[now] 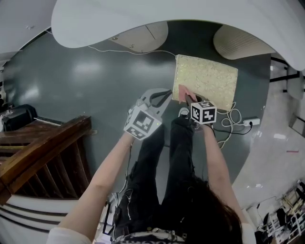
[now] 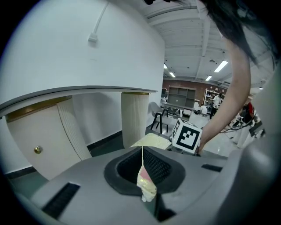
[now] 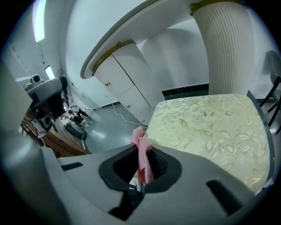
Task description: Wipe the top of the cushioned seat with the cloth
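The cushioned seat [image 1: 207,78] is pale yellow with a leaf pattern and stands on the dark floor in front of me. My right gripper [image 1: 189,98] hangs over its near left corner, shut on a pink cloth [image 1: 183,90]. In the right gripper view the cloth [image 3: 140,139] sticks up from the shut jaws [image 3: 144,162], with the seat [image 3: 210,127] just beyond. My left gripper [image 1: 159,97] hovers left of the seat, off its edge. Its jaws [image 2: 142,169] pinch a small pale yellow scrap [image 2: 147,184]. Past them show the seat [image 2: 153,140] and the right gripper's marker cube [image 2: 188,136].
A white round tabletop [image 1: 167,14] overhangs the scene on ribbed columns [image 3: 224,48]. A cabinet [image 1: 143,35] stands behind the seat. Cables and a power strip [image 1: 250,122] lie right of the seat. Dark wooden steps [image 1: 43,147] are at the left. My legs [image 1: 164,157] are below the grippers.
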Available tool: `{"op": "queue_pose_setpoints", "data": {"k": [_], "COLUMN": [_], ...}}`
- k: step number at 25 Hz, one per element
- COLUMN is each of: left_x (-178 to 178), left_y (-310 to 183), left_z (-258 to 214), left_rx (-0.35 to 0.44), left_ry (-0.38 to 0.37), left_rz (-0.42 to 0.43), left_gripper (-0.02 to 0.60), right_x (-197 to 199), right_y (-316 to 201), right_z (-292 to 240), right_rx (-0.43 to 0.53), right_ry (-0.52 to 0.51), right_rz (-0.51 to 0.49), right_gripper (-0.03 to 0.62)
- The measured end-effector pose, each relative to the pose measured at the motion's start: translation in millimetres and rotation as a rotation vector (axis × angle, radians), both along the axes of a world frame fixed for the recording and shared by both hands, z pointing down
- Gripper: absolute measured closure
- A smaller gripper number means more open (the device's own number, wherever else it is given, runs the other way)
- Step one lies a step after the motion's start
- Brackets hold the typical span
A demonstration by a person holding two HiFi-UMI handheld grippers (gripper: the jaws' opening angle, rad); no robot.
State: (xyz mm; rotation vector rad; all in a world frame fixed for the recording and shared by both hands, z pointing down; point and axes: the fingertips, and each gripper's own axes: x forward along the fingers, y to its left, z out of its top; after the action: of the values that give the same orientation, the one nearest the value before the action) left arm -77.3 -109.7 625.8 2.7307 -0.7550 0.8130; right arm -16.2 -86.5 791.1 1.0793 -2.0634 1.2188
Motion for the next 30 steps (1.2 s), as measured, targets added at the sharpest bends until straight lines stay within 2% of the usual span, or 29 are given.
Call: {"op": "queue_pose_setpoints", "data": {"k": [6, 11, 18, 30], "left_x": [-25, -34, -15, 73], "left_y": [7, 9, 16, 26], "left_z": [8, 13, 12, 20], "left_rx": [-0.010, -0.020, -0.026, -0.051], "left_ry": [-0.001, -0.002, 0.010, 0.020], "left_rz": [-0.025, -0.035, -0.010, 0.094], "left_gripper": [0.575, 0.574, 0.575, 0.574], "right_x": [-31, -18, 38, 172], "right_y": [9, 11, 16, 34], "right_z": [18, 26, 26, 33], "right_rx": [-0.034, -0.051, -0.064, -0.094], "right_ry": [0.013, 0.043, 0.096, 0.176], "right_rz": [-0.027, -0.005, 0.060, 0.191], "right_gripper": [0.585, 0.585, 0.585, 0.585]}}
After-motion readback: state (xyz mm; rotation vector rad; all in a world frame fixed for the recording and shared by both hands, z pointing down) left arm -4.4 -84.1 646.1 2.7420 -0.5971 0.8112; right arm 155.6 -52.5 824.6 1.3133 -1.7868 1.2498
